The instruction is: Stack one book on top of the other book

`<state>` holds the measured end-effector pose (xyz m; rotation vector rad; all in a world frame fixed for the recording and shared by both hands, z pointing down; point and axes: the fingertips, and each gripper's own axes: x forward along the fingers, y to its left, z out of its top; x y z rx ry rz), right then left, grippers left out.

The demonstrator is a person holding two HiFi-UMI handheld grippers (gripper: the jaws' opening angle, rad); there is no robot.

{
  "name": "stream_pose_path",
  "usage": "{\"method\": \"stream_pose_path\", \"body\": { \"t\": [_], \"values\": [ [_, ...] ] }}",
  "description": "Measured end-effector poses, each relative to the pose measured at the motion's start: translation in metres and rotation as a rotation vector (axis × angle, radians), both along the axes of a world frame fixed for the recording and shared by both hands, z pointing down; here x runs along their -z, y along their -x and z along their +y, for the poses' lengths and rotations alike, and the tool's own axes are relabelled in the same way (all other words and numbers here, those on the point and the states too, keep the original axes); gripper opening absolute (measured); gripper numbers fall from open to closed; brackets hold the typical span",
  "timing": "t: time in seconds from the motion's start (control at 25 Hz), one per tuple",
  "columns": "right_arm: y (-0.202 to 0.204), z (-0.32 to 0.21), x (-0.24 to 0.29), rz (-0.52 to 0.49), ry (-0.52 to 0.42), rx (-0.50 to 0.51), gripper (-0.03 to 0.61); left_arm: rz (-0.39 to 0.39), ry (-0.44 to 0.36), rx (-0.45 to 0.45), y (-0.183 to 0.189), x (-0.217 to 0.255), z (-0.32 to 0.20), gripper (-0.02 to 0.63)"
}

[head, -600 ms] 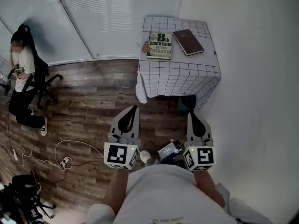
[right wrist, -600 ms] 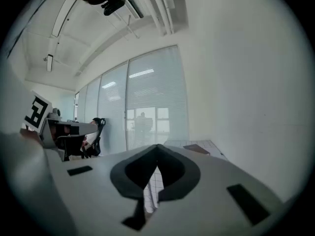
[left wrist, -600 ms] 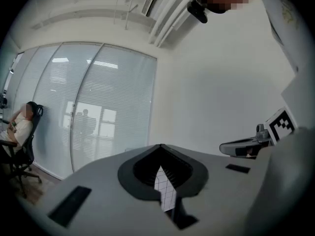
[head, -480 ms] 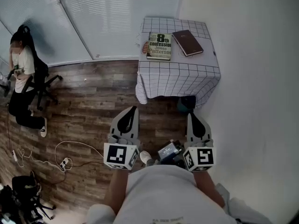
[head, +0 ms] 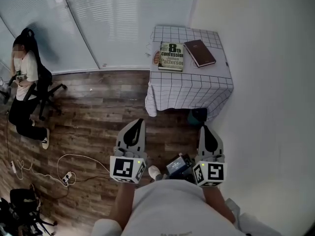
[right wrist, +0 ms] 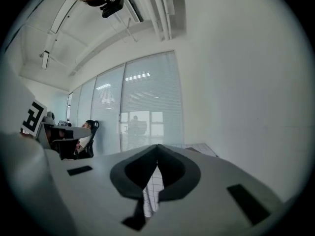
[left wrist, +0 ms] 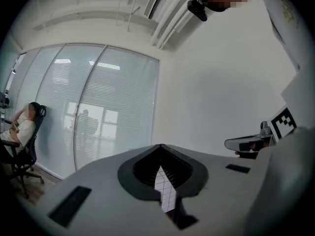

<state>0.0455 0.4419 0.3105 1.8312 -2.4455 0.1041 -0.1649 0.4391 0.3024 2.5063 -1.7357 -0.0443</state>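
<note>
Two books lie side by side on a small table (head: 189,85) with a white checked cloth, in the head view. One is a green-and-white paperback (head: 171,56), the other a dark brown hardcover (head: 199,52) to its right. My left gripper (head: 136,124) and right gripper (head: 205,131) hang well short of the table, over the wooden floor, both shut and empty. Through the left gripper's (left wrist: 160,146) closed jaws only a sliver of the checked cloth (left wrist: 165,193) shows. The right gripper's (right wrist: 157,147) view shows the cloth (right wrist: 153,188) too.
A person (head: 23,77) sits on an office chair at the far left by the glass wall with blinds (head: 113,14). Cables and a power strip (head: 66,173) lie on the floor at lower left. A white wall (head: 266,107) runs along the right.
The head view has shifted slightly: the table and books sit a little to the right, and both grippers appear a bit lower in the frame. Both stay shut.
</note>
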Motion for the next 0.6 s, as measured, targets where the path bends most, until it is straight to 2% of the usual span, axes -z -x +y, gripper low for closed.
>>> {"method": "stream_pose_path", "body": {
  "t": [0.32,0.6],
  "values": [
    [-0.003,-0.005,-0.009,0.005,0.029,-0.026,0.008,-0.001,0.024,0.002,0.008,-0.009,-0.013,0.008],
    [-0.007,-0.039,-0.019,-0.013,0.047,-0.023,0.007,-0.011,0.055,0.006,0.003,-0.021,-0.044,0.009]
  ]
}}
